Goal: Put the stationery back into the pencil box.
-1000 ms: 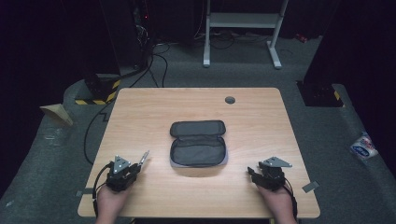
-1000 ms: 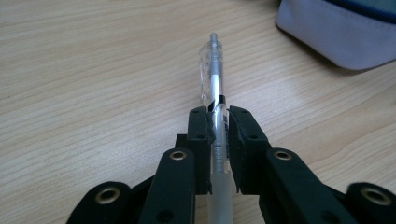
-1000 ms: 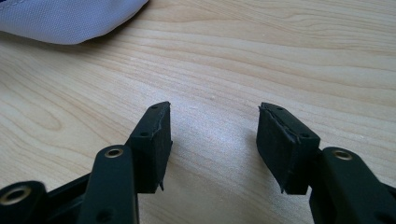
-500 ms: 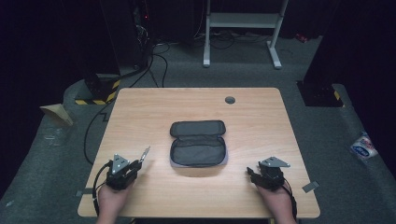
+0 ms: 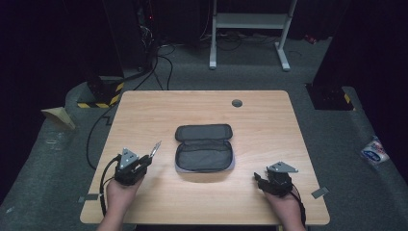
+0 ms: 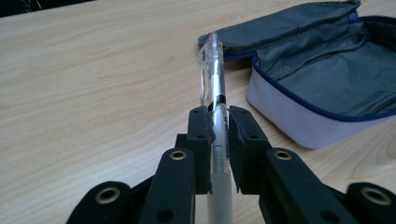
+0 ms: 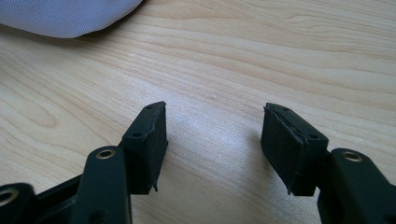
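Left gripper (image 6: 215,122) clamped on clear pen (image 6: 212,74), left of the open pencil case (image 5: 204,147); right gripper (image 7: 212,135) released, right of it.

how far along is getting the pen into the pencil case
Done: the pencil case lies unzipped and open mid-table, and the left gripper is shut on the pen. In hand: the pen is held beside the case. Left: placing it inside; the right gripper sits open, holding nothing.

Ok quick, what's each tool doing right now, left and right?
Left tool: closed on a clear pen, beside the open pencil case.
Right tool: open, holding nothing, over bare table.
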A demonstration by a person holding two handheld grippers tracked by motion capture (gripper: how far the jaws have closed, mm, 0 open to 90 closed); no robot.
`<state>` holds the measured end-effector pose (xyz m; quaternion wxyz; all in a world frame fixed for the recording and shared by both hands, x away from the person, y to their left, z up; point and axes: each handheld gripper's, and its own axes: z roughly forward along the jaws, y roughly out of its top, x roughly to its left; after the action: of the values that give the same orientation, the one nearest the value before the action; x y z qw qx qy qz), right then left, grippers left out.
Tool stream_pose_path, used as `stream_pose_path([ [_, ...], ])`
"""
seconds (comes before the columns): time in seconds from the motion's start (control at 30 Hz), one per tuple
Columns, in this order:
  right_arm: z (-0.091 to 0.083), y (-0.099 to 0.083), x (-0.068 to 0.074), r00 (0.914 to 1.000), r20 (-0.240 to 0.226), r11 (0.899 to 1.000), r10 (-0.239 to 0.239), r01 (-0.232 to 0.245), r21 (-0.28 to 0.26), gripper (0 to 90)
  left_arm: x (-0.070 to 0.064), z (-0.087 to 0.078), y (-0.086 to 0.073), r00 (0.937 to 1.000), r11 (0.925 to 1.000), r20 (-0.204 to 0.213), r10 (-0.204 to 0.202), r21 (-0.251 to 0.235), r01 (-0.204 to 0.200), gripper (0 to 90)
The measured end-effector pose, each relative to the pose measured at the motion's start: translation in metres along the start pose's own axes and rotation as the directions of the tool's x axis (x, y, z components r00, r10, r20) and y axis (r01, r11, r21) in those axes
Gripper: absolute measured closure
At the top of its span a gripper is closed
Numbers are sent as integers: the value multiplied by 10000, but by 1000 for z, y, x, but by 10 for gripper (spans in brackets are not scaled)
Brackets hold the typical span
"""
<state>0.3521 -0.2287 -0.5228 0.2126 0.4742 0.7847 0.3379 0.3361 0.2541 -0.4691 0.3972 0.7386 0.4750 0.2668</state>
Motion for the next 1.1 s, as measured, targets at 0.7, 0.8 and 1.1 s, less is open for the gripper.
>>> stream_pose_path([
  [0.7, 0, 0, 1, 10000, 32, 10000, 36, -36, 25, 387, -28, -7, 41, 9930, 9955, 802, 868, -453, -833, 792],
  [0.8, 1, 0, 1, 10000, 32, 10000, 19, -19, 20, 387, -28, -4, 44, 9905, 9945, 970, 977, -477, -934, 792],
  [1.1, 0, 0, 1, 10000, 71, 10000, 60, -60, 21, 388, -33, 9, 52, 9833, 9908, 1323, 1247, -690, -1164, 791],
])
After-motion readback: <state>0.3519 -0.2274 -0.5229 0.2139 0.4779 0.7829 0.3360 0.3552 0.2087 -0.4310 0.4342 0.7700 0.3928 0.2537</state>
